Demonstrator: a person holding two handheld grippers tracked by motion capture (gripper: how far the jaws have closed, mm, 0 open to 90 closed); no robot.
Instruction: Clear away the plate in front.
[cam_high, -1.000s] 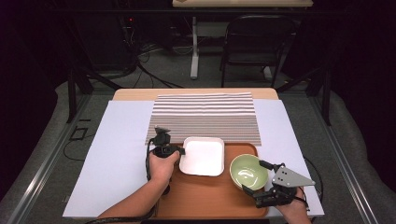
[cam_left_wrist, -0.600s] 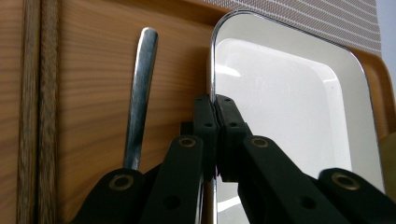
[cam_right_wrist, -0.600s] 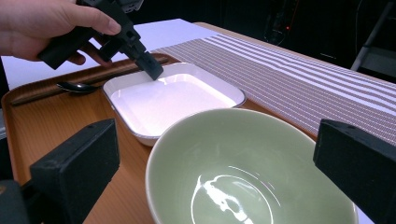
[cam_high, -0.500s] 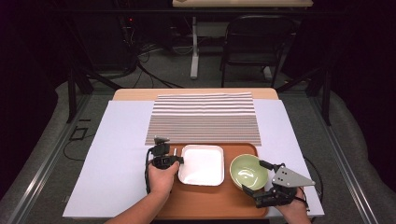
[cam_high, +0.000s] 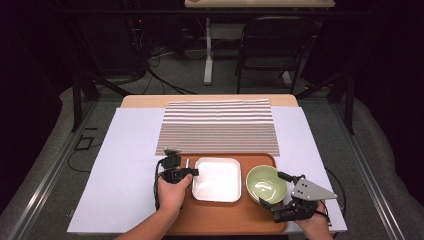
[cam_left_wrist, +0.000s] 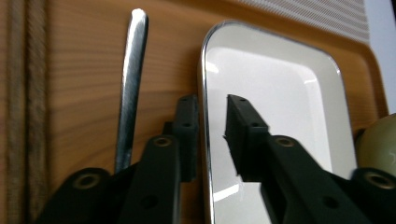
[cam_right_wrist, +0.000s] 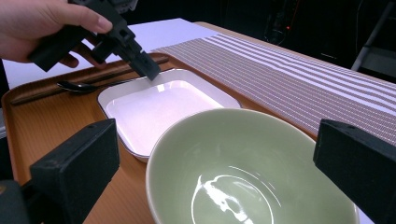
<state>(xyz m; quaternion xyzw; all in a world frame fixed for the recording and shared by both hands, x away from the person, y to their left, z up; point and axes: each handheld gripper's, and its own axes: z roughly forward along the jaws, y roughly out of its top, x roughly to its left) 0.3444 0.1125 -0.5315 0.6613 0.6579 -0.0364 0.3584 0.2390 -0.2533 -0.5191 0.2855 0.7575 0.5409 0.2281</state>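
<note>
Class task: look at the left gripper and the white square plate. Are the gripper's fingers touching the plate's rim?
Apart. In the left gripper view the left gripper straddles the white plate's rim, with a visible gap between rim and each finger.

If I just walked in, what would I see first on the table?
Your eye would land on the orange tray at the near edge of the table, with a square white plate on it and a round green bowl to the plate's right. The left gripper has just been opening, one jaw on each side of the plate's rim, while the right gripper stands wide open around the bowl. Behind the tray lies a striped mat.
</note>
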